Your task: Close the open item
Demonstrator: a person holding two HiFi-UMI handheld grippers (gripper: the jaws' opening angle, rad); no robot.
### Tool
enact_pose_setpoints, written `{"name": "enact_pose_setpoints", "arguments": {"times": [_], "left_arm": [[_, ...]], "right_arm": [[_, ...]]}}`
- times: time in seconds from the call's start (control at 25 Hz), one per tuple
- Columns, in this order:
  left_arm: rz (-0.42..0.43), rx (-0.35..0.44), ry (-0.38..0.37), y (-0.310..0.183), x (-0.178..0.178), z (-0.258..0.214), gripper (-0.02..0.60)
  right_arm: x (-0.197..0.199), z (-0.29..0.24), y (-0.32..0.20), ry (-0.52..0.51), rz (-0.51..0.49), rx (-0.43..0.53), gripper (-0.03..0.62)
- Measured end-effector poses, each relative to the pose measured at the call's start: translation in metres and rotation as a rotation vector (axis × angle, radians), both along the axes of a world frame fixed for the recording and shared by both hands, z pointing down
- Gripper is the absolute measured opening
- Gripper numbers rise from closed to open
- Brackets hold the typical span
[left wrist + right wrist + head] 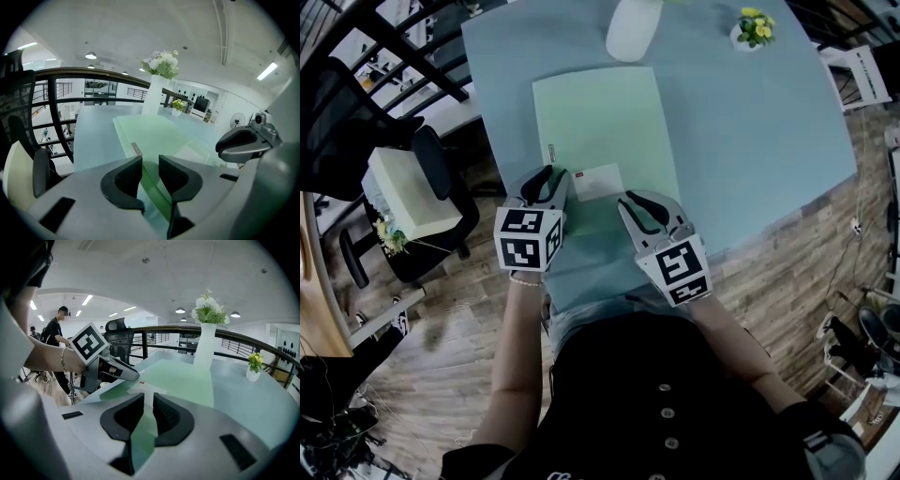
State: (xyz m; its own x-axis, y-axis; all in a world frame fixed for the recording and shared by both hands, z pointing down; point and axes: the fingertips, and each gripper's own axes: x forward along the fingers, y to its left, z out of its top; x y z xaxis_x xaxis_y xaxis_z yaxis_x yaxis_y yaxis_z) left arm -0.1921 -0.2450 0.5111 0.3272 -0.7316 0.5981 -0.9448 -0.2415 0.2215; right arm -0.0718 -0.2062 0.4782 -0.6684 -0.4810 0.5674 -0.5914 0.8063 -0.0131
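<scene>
Plastic, thin and pale green: the folder [595, 122] should be light, floppy and a little slick. It is best taken by the near edge of its loose cover, towards both corners, and laid down flat rather than dragged.

In the head view it lies lengthwise down the middle of the table [750, 141]. Its near end is close to the table's near edge, and a white card [598, 178] rests on that end. The left gripper [546, 176] and right gripper [639, 199] sit at that near end, one on either side of the card.

In the left gripper view the jaws stand apart, and the cover's edge runs between them unpinched.

In the right gripper view the jaws are nearly together and look clamped on the lifted green sheet, though the contact itself is hard to make out.
</scene>
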Motion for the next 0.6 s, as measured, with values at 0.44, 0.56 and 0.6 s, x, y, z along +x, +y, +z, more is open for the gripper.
{"name": "enact_pose_setpoints", "arguments": {"times": [0.44,0.56,0.6], "left_arm": [[0.071,-0.004,-0.135,0.0017,0.0046,0.0059,0.118],[0.096,-0.021,-0.166,0.0021,0.0054,0.0081,0.118],[0.104,-0.031,-0.183,0.0018,0.0052,0.0084,0.117]], "right_arm": [[-0.0007,-0.0034,0.003,-0.009,-0.014,0.017,0.054],[-0.0021,-0.0049,0.0043,-0.014,-0.017,0.023,0.052],[-0.0029,-0.0058,0.0046,-0.017,-0.019,0.025,0.051]]}}
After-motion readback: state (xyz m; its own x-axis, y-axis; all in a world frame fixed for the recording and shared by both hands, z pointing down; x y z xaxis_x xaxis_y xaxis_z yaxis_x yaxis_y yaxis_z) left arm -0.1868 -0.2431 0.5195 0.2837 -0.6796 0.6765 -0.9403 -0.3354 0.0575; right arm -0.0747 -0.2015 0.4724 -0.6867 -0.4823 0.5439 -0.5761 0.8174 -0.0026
